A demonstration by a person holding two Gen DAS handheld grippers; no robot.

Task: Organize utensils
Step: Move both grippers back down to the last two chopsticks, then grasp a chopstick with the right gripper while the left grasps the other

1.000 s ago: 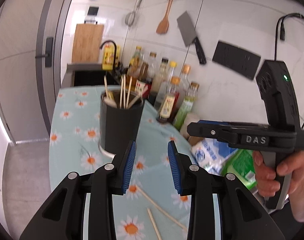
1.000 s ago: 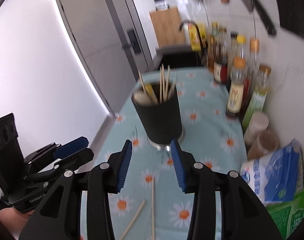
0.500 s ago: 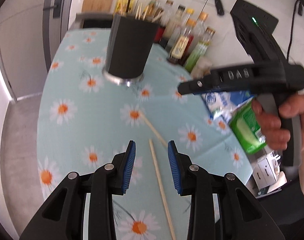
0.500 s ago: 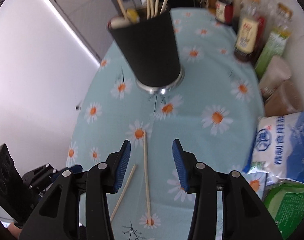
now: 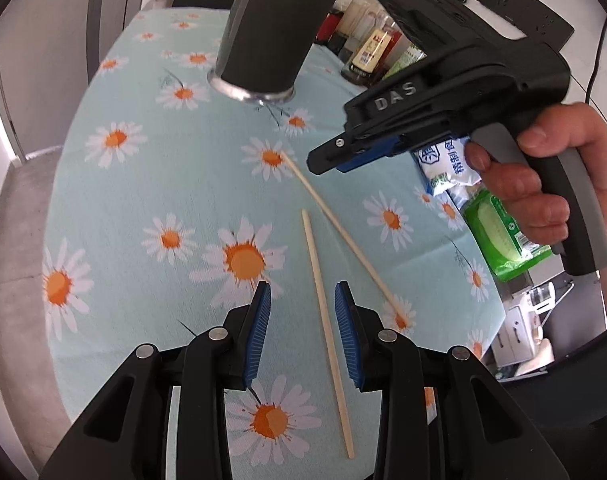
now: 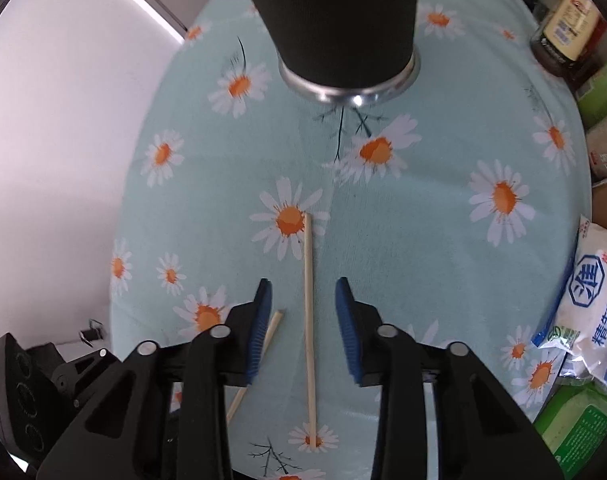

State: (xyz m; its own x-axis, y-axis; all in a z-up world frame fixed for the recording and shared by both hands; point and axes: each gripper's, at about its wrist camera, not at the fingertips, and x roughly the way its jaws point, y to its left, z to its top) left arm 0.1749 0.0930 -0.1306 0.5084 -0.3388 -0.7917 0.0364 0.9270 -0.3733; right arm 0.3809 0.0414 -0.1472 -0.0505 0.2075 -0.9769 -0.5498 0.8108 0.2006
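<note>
Two thin wooden chopsticks lie on my table, but first the big things. My table point(image 5: 115, 208) is round at the edges and wears a soft, light blue cloth with white and orange daisies. Past it I see a grey floor point(image 5: 19, 216), a grey door point(image 5: 107, 4) and a white wall point(image 6: 55, 128) on my left.

A tall black cup point(image 5: 271, 28) with a shiny metal ring at its foot stands at the far side of the table. Glass bottles point(image 5: 373, 50) stand just beside it, along the wall. A white and blue bag point(image 6: 595, 304) and a green pack point(image 5: 503, 232) sit at the right edge.

My right gripper point(image 6: 302, 330) has its blue ribbed pads wide apart, holding nothing. One chopstick point(image 6: 308, 312) lies flat on the cloth, running between those pads. My left gripper point(image 5: 302, 334) is spread wide too, with nothing in it. The other chopstick point(image 5: 327, 312) lies flat between its pads. Both sticks are straight, pale and smooth, and they lie near each other, spreading apart like a V
</note>
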